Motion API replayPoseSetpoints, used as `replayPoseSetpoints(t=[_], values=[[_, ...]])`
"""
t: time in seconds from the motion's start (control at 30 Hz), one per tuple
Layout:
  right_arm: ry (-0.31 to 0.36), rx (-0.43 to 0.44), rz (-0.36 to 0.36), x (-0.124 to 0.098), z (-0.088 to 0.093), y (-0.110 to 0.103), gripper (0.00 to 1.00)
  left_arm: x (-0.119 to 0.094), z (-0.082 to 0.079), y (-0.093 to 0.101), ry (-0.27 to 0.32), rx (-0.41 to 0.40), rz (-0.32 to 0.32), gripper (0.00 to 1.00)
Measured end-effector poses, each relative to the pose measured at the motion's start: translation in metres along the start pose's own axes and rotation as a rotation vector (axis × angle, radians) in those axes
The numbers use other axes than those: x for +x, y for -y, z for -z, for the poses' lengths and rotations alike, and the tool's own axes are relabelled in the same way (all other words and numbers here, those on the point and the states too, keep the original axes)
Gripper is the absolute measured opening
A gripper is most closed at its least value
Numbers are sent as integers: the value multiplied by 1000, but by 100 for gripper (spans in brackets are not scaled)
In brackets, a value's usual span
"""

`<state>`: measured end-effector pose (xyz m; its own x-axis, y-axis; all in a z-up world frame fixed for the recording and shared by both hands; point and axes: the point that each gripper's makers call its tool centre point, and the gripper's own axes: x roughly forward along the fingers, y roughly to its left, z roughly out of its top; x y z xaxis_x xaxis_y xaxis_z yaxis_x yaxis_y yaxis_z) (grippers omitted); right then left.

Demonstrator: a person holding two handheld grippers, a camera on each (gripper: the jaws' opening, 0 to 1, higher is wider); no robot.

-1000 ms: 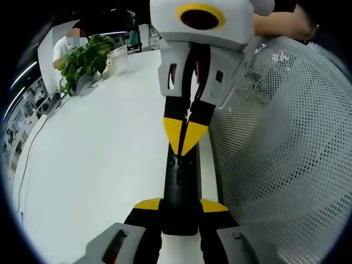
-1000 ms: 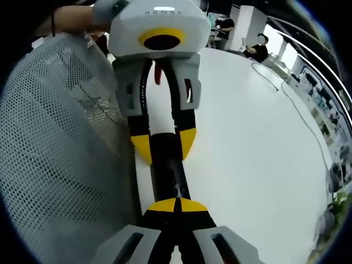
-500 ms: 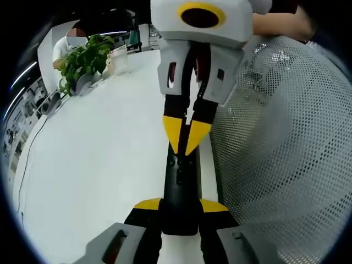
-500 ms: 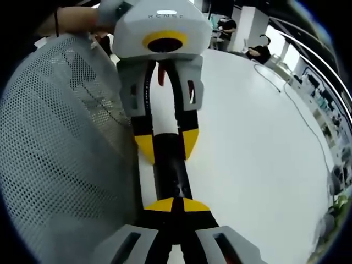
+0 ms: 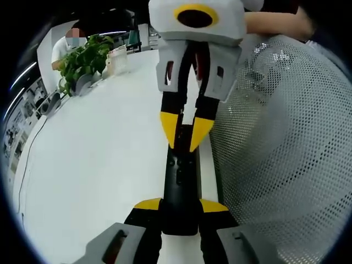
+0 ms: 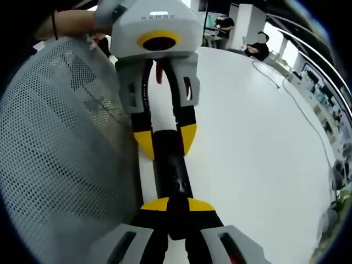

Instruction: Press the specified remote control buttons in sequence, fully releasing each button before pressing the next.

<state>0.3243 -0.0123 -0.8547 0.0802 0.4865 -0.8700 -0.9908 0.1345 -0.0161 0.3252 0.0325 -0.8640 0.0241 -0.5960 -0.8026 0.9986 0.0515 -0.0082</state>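
Left gripper view placed your left gripper point(image 5: 180, 206) at the bottom of the frame, its two yellow-tipped jaws closed against the sides of the black remote control point(image 5: 180, 187). You held the near end of the remote clamped there, and its slim body ran straight away from the jaws across the white table point(image 5: 93, 165). Small buttons showed along the top face of the remote. At the far end, your right gripper point(image 5: 185, 135) came down from the top of the frame with its yellow tips parted by a narrow gap. Those tips stood over the remote's far end; whether they touched it could not be told.

Right gripper view showed the same arrangement from the other end. Your right gripper point(image 6: 177, 204) rose from the bottom with its jaws slightly apart, and the dark remote showed through the gap between the yellow tips. The remote point(image 6: 169, 165) ran onward to your left gripper point(image 6: 165, 140), which gripped it on both sides.

A white mesh chair back point(image 5: 286, 154) stood just beside the remote along the table edge. A potted green plant point(image 5: 82, 60) sat near the table's far side, well apart from both grippers. A hand point(image 6: 71, 22) showed behind the left gripper's body.
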Motion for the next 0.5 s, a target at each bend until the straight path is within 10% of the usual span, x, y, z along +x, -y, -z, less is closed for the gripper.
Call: replayPoseSetpoints(t=[0.5], values=[[34, 52, -18, -2, 2, 2, 9, 0, -1, 0, 2, 4, 6, 25]])
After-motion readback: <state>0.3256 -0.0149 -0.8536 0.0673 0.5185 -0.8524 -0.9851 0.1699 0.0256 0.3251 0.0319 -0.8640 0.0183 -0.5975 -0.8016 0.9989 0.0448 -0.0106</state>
